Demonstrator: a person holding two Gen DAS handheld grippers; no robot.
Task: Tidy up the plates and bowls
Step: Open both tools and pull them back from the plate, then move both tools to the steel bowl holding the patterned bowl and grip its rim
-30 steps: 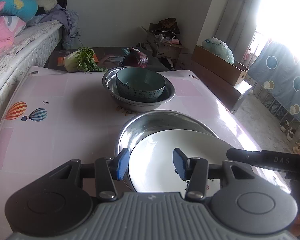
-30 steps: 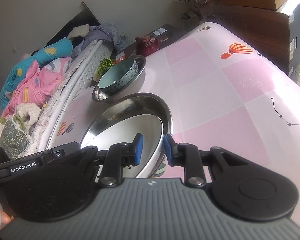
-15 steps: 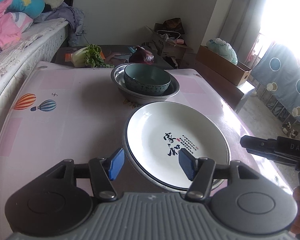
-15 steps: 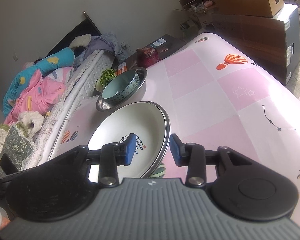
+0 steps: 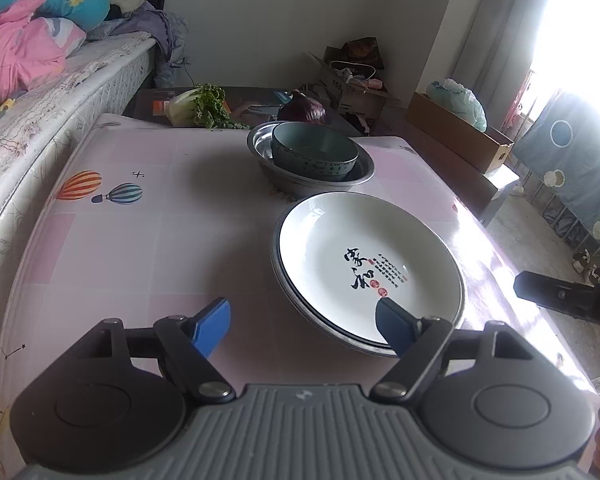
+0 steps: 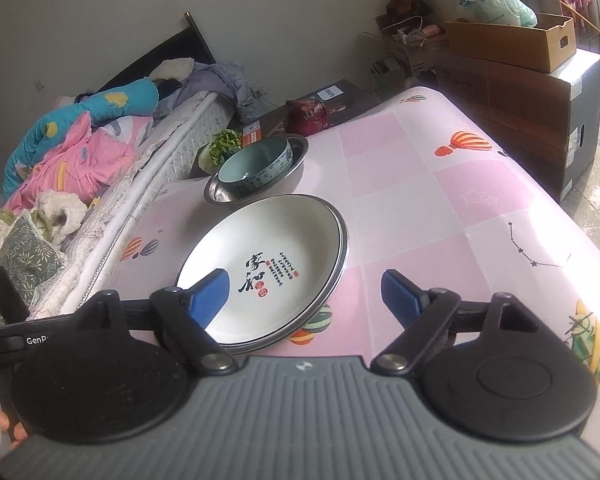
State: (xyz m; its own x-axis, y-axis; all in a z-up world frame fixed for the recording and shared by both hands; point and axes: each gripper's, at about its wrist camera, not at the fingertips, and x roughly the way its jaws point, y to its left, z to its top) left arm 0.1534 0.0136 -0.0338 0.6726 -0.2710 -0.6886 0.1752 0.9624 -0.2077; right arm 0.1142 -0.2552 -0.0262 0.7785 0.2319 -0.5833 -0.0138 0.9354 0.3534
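A white plate (image 5: 364, 256) with black calligraphy lies inside a steel plate (image 5: 300, 307) on the pink table; it also shows in the right wrist view (image 6: 268, 256). Behind it a teal bowl (image 5: 314, 152) sits in a steel bowl (image 5: 364, 174), also seen in the right wrist view as teal bowl (image 6: 256, 166) and steel bowl (image 6: 292, 160). My left gripper (image 5: 303, 320) is open and empty at the plate's near left edge. My right gripper (image 6: 306, 294) is open and empty over the plate's near right edge.
A purple cabbage (image 5: 302, 110) and leafy greens (image 5: 200, 106) lie on a dark low table beyond the pink table. A bed (image 5: 40, 92) with bedding runs along the left. Cardboard boxes (image 6: 508, 40) stand at the right. The table edge (image 6: 580, 224) drops off to the right.
The white plate, held tilted by my right gripper, was lowered flat into the steel plate. Both grippers opened wide and pulled back toward the near edge.
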